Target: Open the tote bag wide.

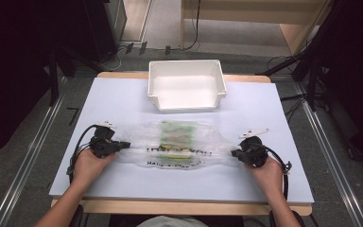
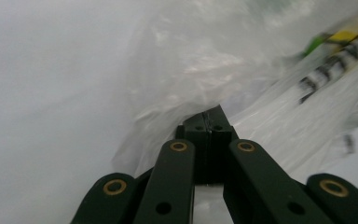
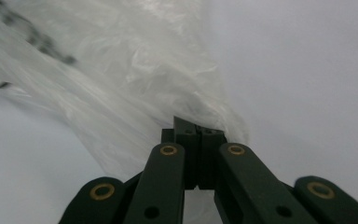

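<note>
Biggest thing first: the white table top (image 1: 123, 99) sits under everything, w/ grey floor around it. At the far edge, centred, stands the white bin (image 1: 187, 85), open side facing me, well apart from my grippers. Nearer me, across the middle of the table, lies the clear plastic bag (image 1: 179, 144), stretched left to right betw. my two hands; it has black lettering along its near side and a green-yellow packet (image 1: 177, 135) inside, roughly mid-bag. My left gripper (image 1: 123, 144) has the bag's left end, my right gripper (image 1: 235, 152) the right end. In the left gripper view my jaws are pressed together w/ crumpled film bunched right at the tips (image 2: 209, 116), so I'm clamped on the bag there; the printed lettering and a bit of green-yellow show blurred off to the upper right. Right gripper view: same thing, jaws together, film gathered at the tips (image 3: 193, 123) and fanning away up-left. Both my hands rest low by the table's near side.
</note>
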`<state>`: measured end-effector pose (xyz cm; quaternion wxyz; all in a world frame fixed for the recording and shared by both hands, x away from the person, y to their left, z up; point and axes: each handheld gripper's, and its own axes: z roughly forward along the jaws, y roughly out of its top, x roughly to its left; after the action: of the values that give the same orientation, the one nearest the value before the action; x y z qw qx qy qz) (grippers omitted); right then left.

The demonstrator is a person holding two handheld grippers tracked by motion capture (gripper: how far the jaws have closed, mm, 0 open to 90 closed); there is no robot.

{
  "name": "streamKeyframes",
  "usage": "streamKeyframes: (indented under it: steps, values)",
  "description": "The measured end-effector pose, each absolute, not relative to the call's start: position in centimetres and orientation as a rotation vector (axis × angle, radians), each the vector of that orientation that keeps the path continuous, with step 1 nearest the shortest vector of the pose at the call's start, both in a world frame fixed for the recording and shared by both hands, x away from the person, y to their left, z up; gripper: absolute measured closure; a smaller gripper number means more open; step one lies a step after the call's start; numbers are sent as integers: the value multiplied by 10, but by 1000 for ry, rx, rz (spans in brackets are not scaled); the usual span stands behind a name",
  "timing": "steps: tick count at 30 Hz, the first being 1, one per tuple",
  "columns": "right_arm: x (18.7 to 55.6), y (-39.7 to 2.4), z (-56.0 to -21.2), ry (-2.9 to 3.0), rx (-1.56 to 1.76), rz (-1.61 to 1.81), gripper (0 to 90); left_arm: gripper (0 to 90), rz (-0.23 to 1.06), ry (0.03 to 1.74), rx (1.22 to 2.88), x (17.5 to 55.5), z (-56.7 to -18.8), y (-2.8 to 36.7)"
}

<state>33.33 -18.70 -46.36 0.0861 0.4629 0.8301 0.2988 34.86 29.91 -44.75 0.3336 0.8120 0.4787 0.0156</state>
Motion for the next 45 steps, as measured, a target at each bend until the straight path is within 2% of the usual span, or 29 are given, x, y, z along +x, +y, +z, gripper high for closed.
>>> streamKeyframes:
  steps: [9,21,31,45]
  values:
    - [318,-172,-434,2427,1198,1114,900,900,112,1108,2070,333,-417,289]
    - [313,-142,-410,2440,1083,1203,900,900,92,998,2086,328,-386,263]
    - [337,-110,-405,2473,1029,1196,900,900,87,976,2122,350,-390,238]
    - [385,-97,-413,2439,1084,1143,900,900,146,1049,2094,392,-402,237]
